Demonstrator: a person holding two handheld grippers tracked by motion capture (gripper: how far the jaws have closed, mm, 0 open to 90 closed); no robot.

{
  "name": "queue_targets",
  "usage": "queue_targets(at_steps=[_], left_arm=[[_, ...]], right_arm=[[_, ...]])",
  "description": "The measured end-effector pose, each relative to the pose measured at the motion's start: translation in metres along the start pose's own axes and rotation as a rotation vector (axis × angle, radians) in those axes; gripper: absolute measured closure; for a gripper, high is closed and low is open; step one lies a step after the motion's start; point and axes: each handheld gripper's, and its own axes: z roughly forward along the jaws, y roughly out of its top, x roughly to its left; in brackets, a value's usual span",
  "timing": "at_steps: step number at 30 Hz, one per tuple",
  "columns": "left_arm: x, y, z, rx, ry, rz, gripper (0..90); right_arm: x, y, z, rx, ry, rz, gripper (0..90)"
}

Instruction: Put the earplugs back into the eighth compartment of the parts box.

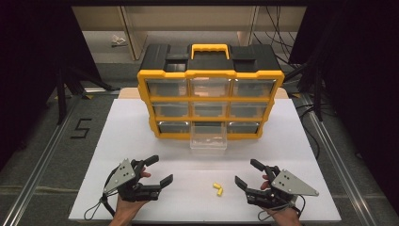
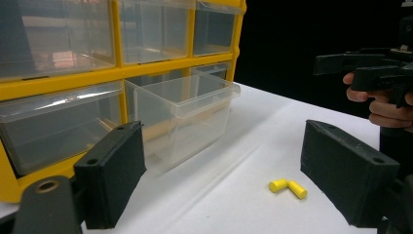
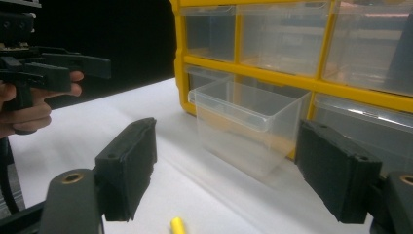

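While both claws wait, risks by item:
Left gripper (image 1: 157, 171): jaws wide, empty.
Right gripper (image 1: 245, 172): jaws wide, empty.
Plugs (image 1: 217, 189): two yellow, touching, on table (image 1: 141, 141) between the grippers; a glancing pad could roll them away.
Drawer (image 1: 208, 138): pulled out of cabinet (image 1: 210, 74), bottom middle; a bump could dislodge it.

My left gripper (image 1: 156, 171) and right gripper (image 1: 250, 172) are black, with blocky jaws, grey three-cornered top plates and trailing black cables
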Motion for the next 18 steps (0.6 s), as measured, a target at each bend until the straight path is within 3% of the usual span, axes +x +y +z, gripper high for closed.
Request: queue_targets(at_steps=[7,18], left_arm=[[0.0,-0.0002,0.0,0.002,-0.001,0.001,16.0],[-0.0008,-0.0006,-0.0009,-0.005,-0.002,0.005,16.0]], right_arm=[[0.0009,-0.0004,0.0013,0.014,-0.012,-0.019,24.5],[0.0028,0.0017,0.0044,0.031,0.008,0.0,24.1]])
